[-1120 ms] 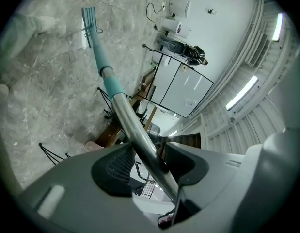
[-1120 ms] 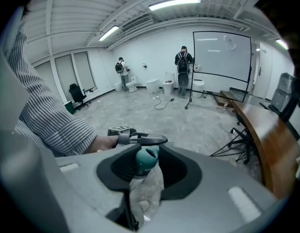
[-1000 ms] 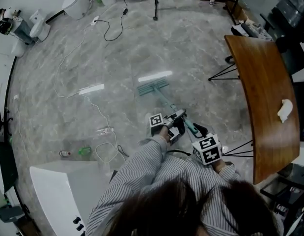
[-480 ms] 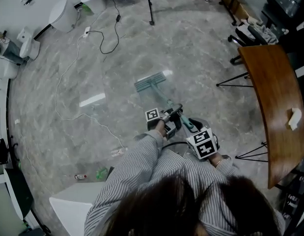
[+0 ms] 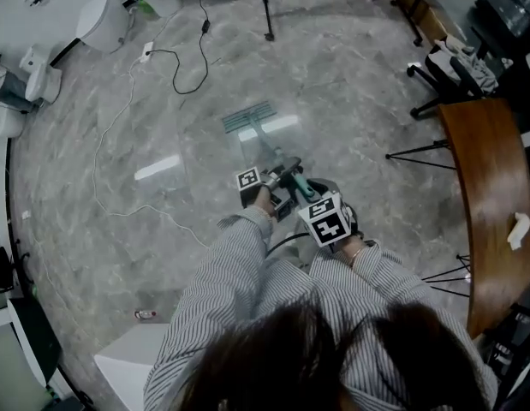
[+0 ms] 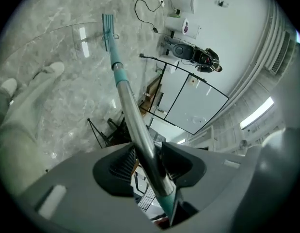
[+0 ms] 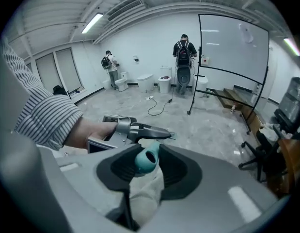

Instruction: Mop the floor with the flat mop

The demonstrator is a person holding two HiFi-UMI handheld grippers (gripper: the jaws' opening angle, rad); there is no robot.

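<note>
Your left gripper [image 5: 280,182] has its jaws pinched on the metal shaft [image 6: 125,98] of the flat mop [image 5: 250,120]. Your right gripper [image 5: 306,197], just behind it, has its jaws pressed around the teal end of the handle [image 7: 146,160]. The mop's pad lies flat on the grey marble floor [image 5: 359,101] ahead of you, and the shaft slants back up to both grippers. Only the head view gives you the curved wooden tabletop [image 5: 483,187] at your right, with a small white scrap [image 5: 519,228] lying on it. Only the right gripper view shows you two people [image 7: 183,47] standing by the far wall — and your striped sleeve [image 7: 45,115] close up behind the left gripper.
</note>
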